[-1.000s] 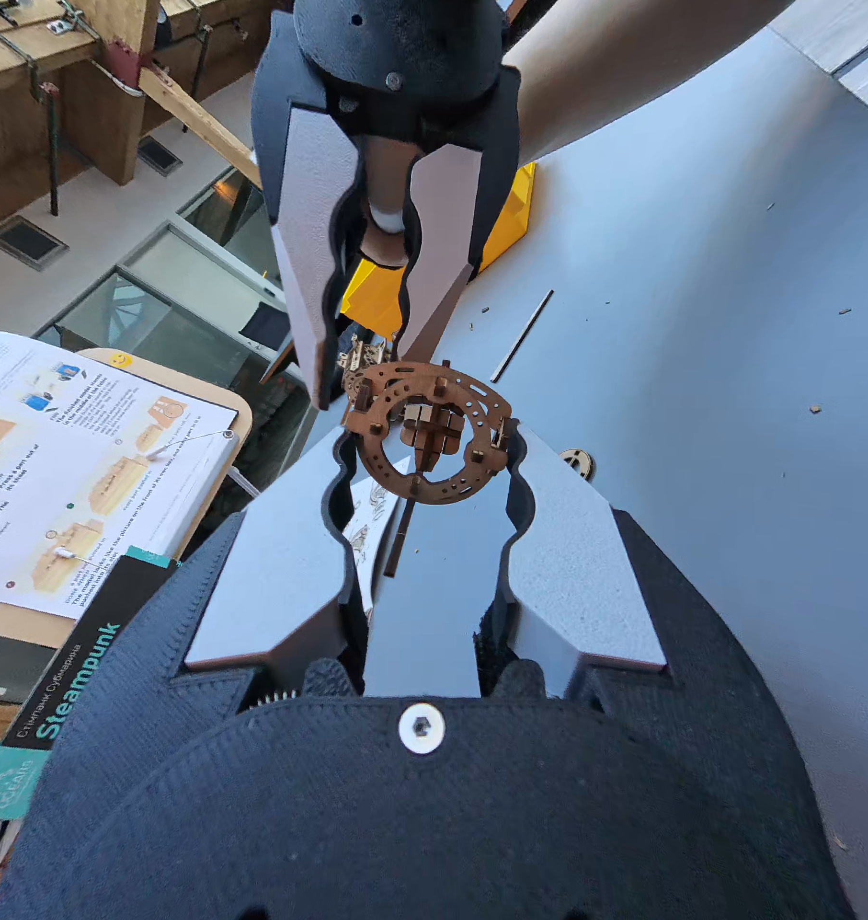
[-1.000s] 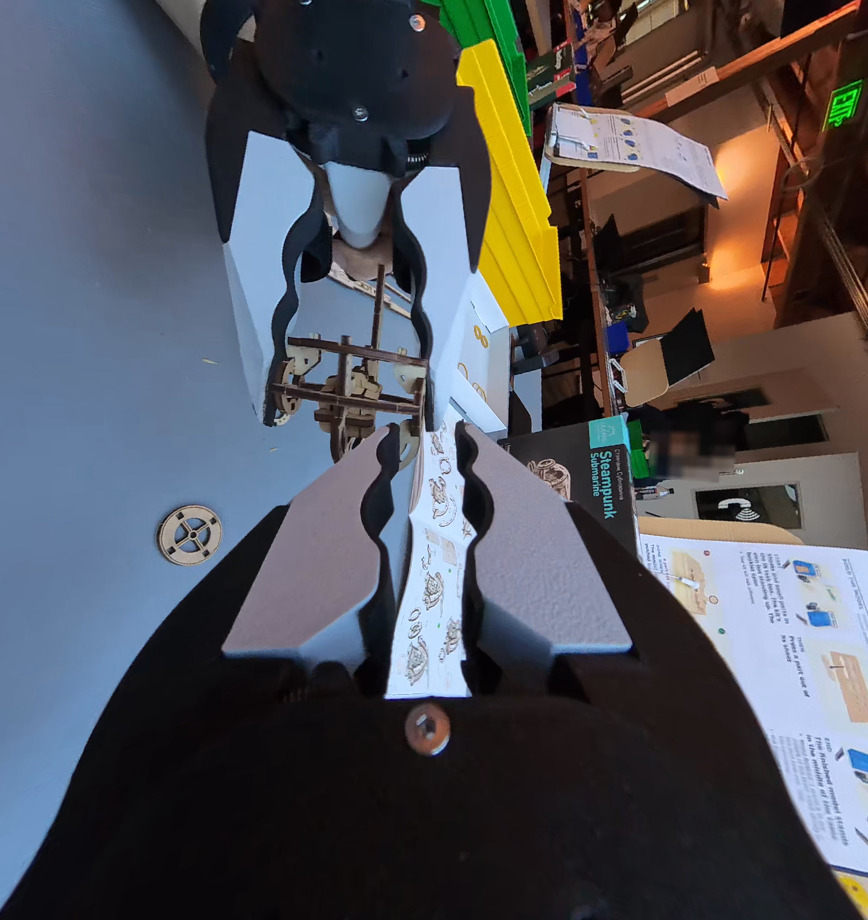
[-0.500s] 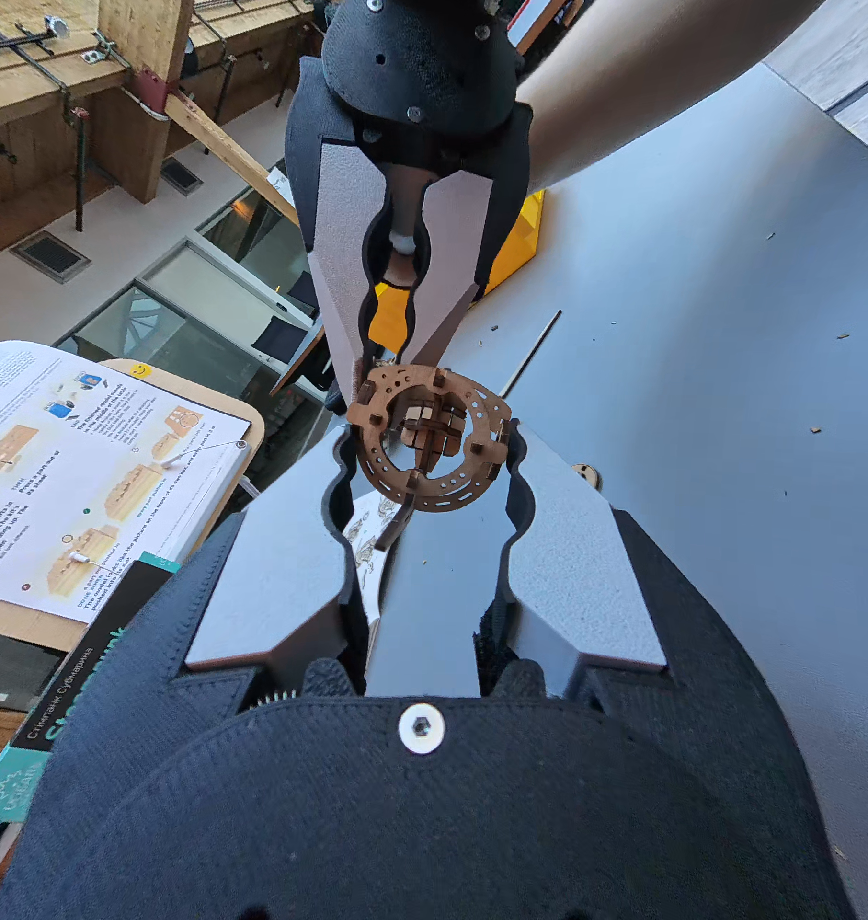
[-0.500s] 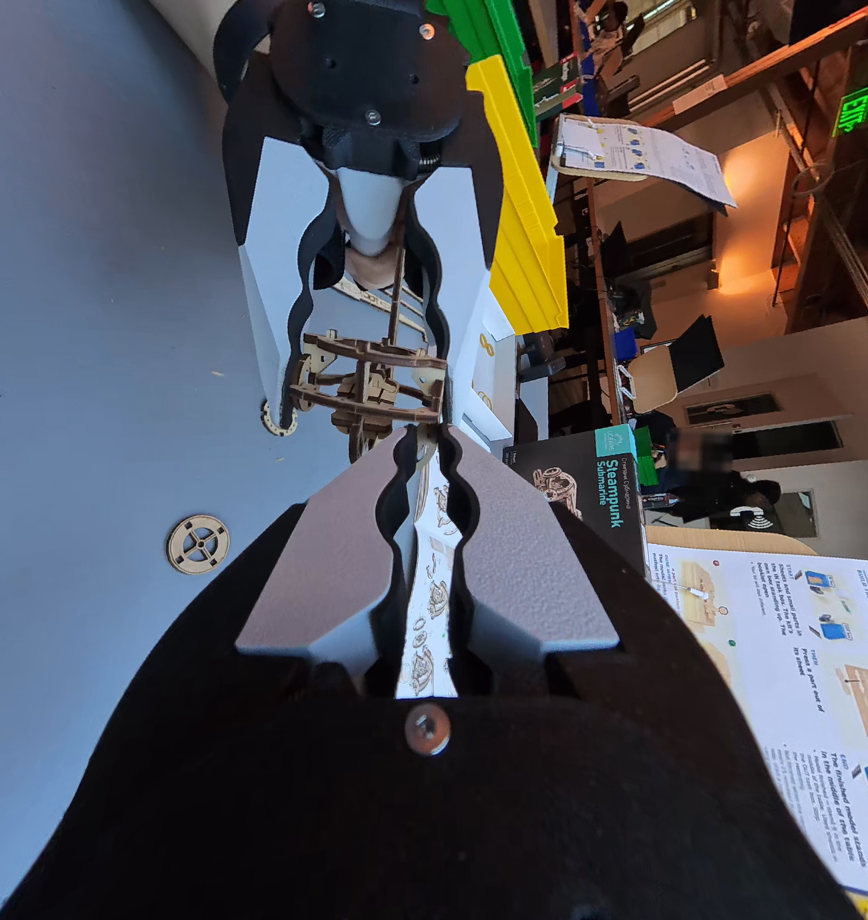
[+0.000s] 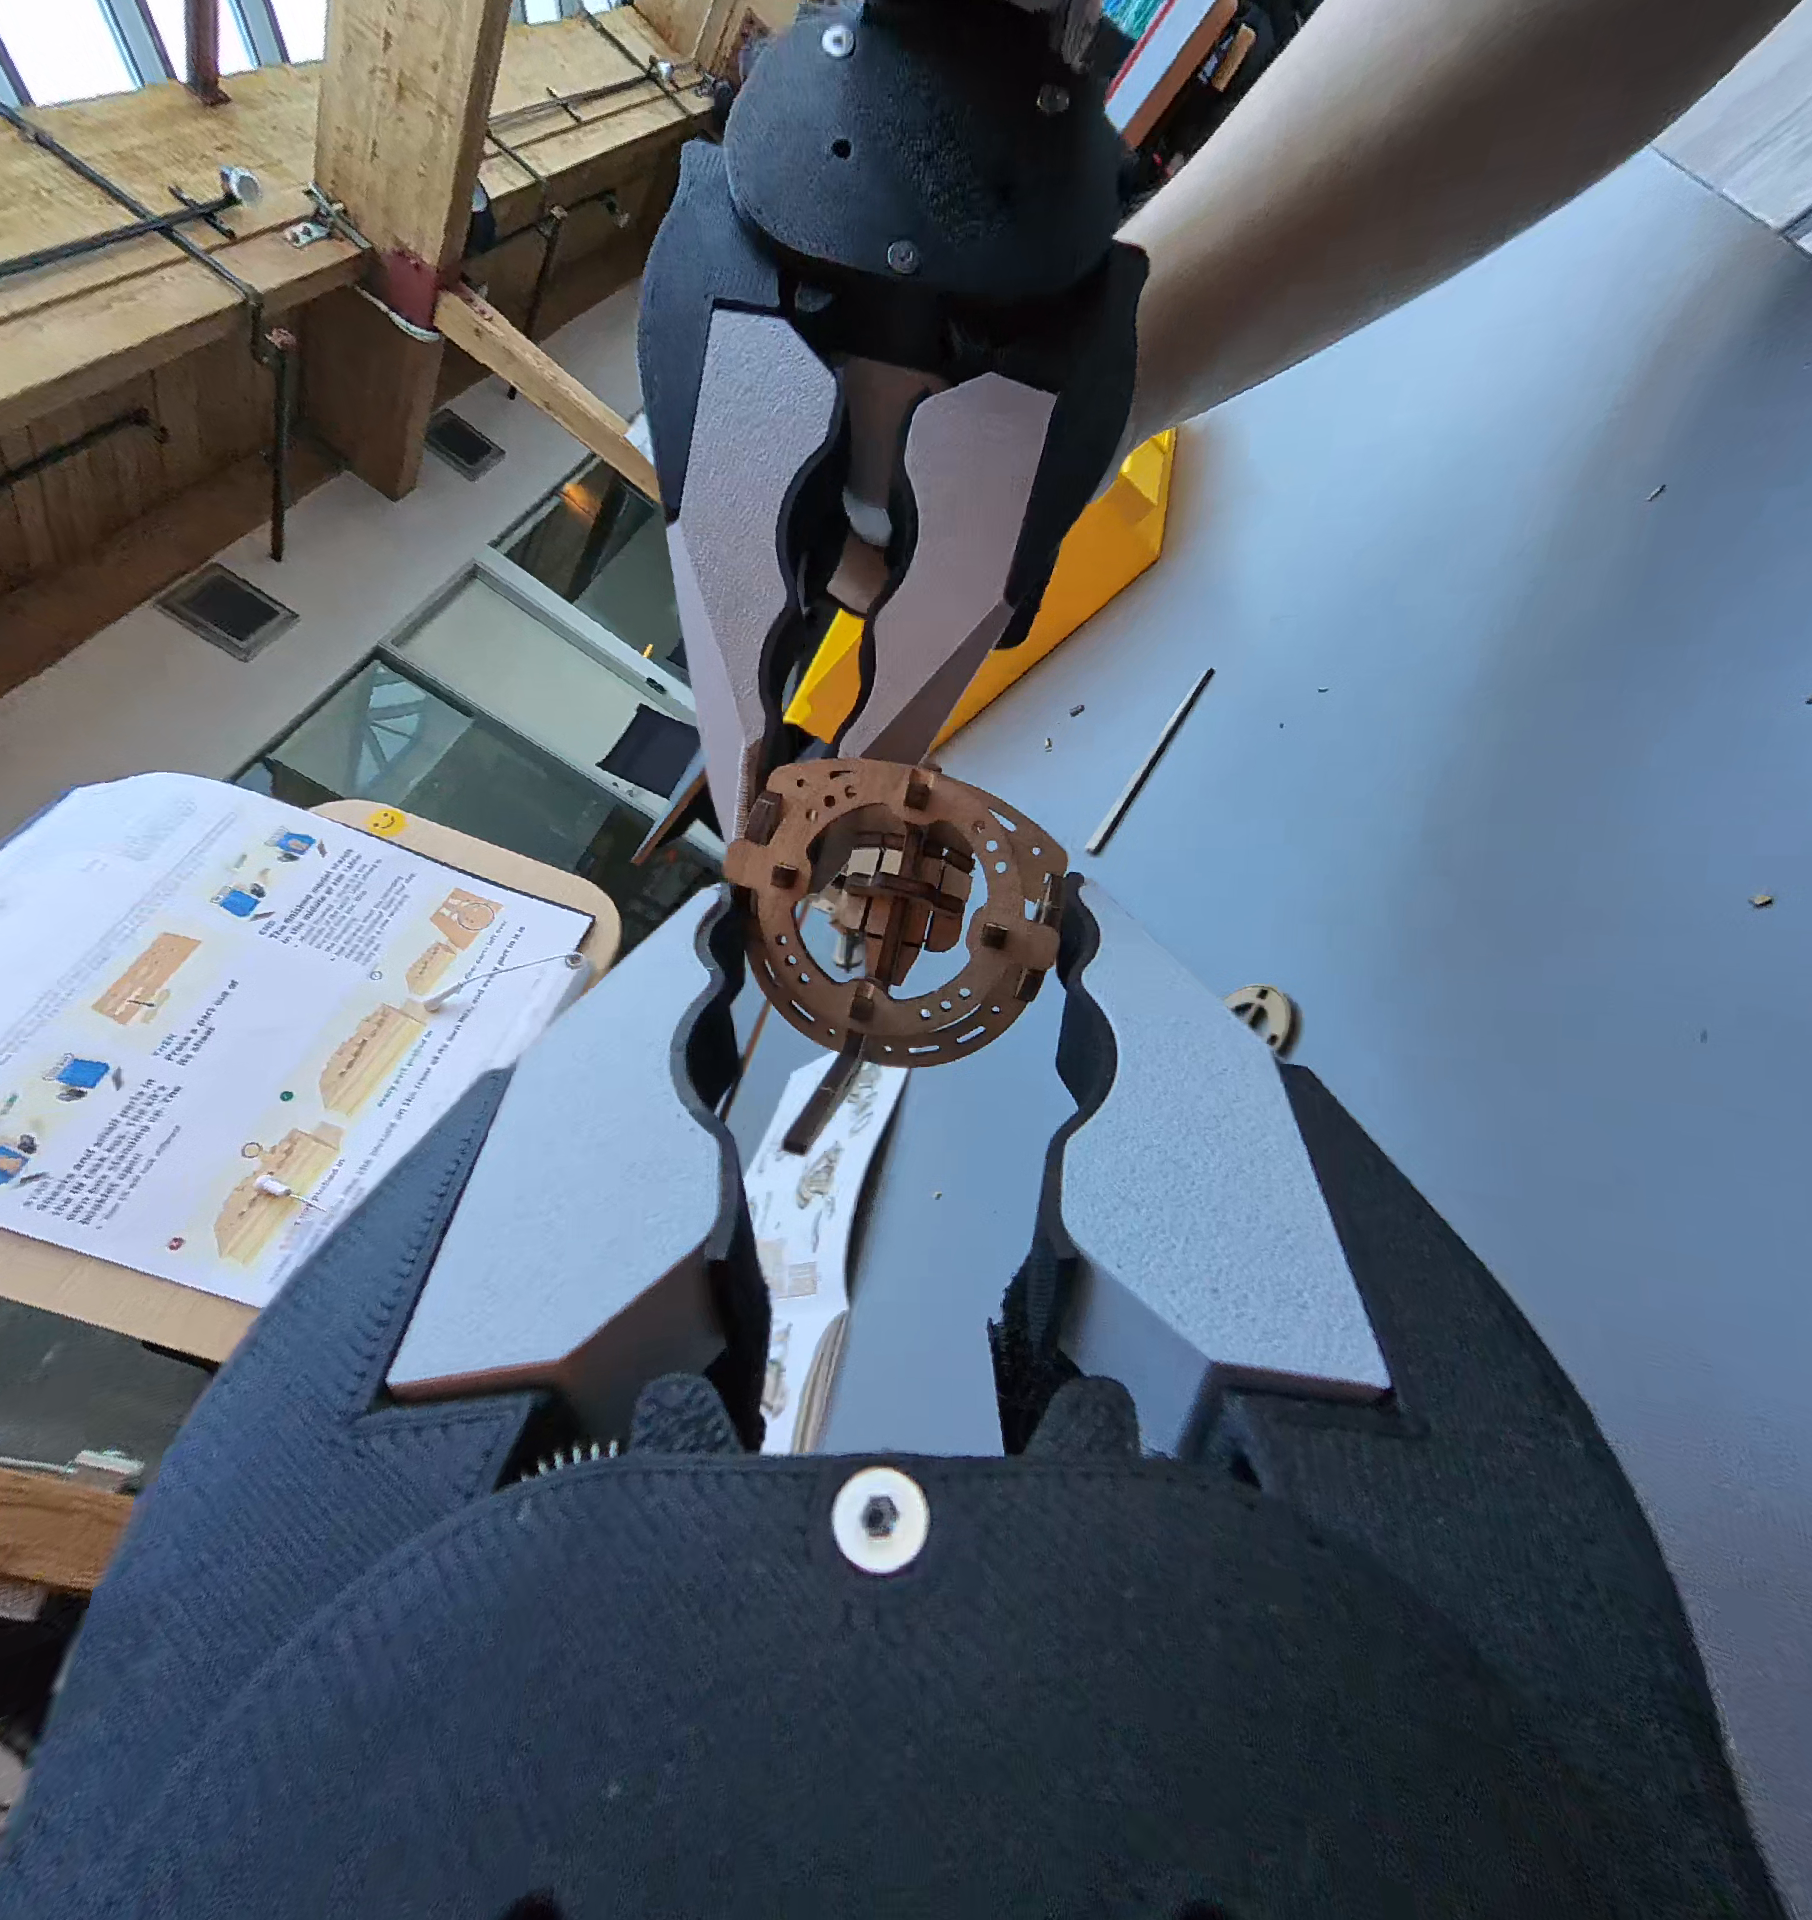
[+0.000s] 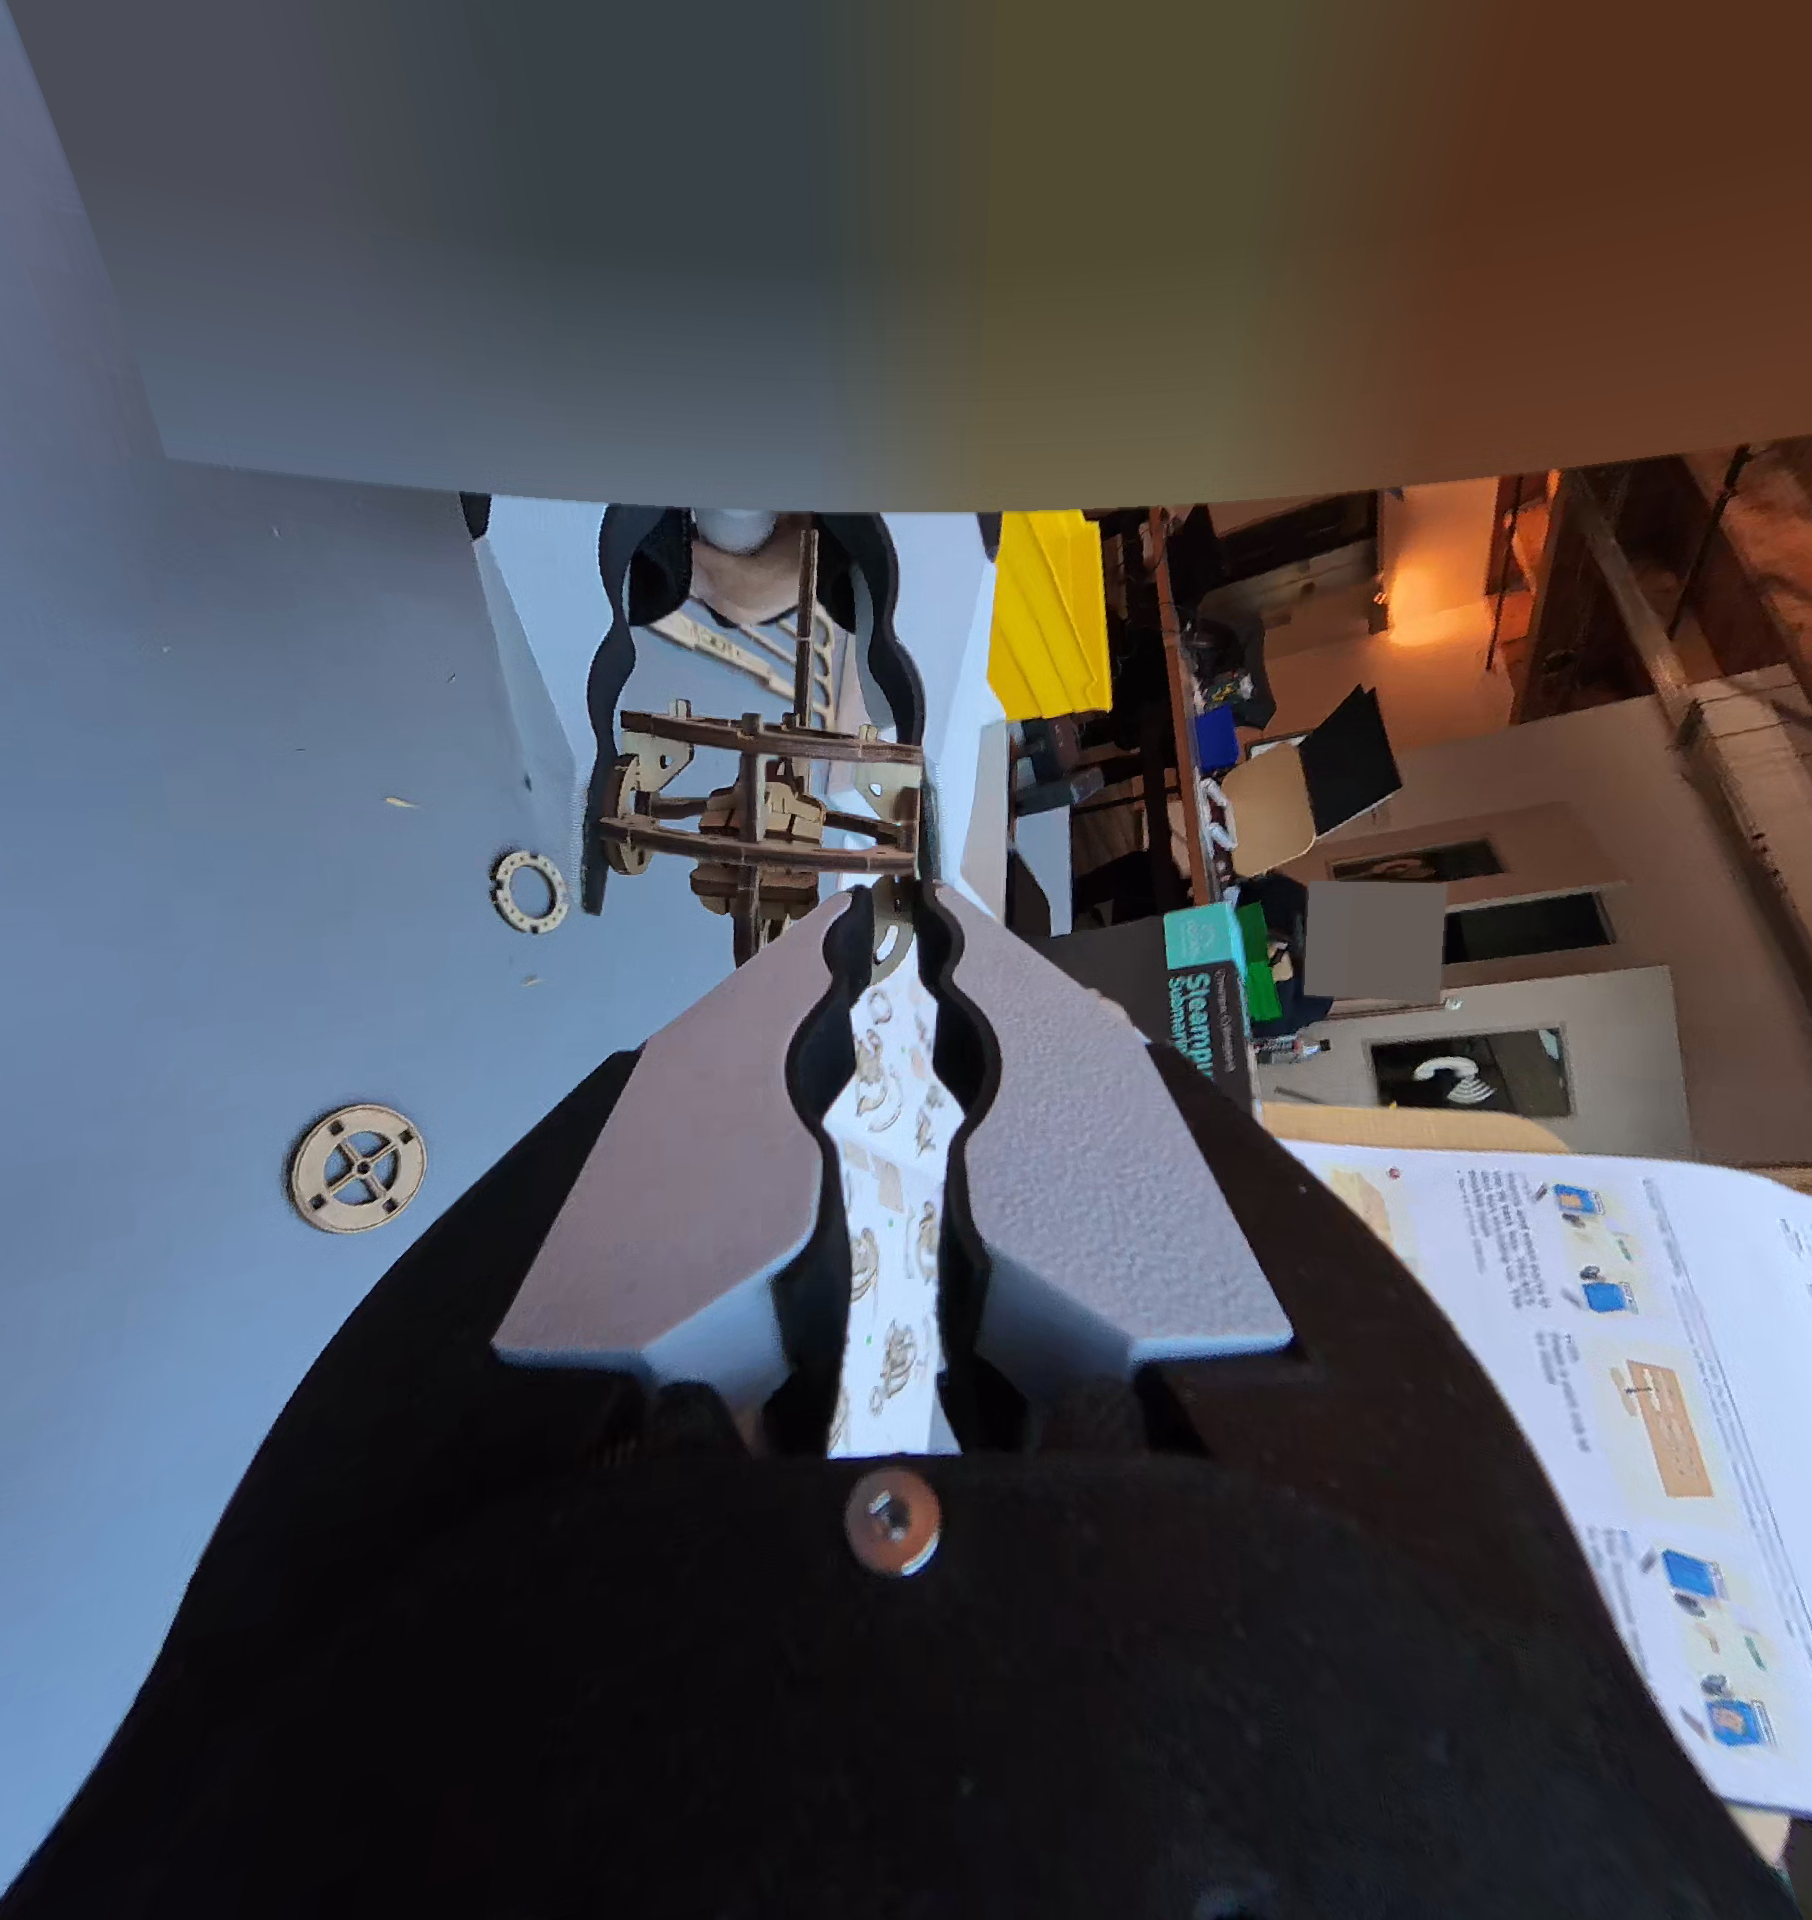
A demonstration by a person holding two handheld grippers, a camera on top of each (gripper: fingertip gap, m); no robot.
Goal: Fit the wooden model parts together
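My left gripper (image 5: 897,914) is shut on a round wooden model assembly (image 5: 897,914), two brown rings around a block core with a rod through it, held above the grey table (image 5: 1504,727). My right gripper (image 5: 798,764) comes from the far side, shut on a small pale wooden disc part (image 6: 889,930). The part sits at the assembly's rim (image 6: 756,810), beside my left gripper's (image 6: 756,878) finger. I cannot tell whether it is seated. A blur patch covers the top of the right wrist view.
A loose wooden wheel (image 6: 358,1167), a ring (image 6: 529,890) and a thin stick (image 5: 1151,764) lie on the table. A yellow bin (image 5: 1068,582) stands behind. An instruction sheet on a clipboard (image 5: 206,1039), a parts sheet (image 5: 819,1195) and a dark box (image 6: 1208,997) lie beside. Left and right tips are no more than a few centimetres apart. The loose wooden wheel (image 6: 358,1167) lies around 10 cm away from my left fingertips.
The two grippers have closed in on each other. The right gripper's small part went from a gap away to the assembly's rim. Both grips are unchanged.
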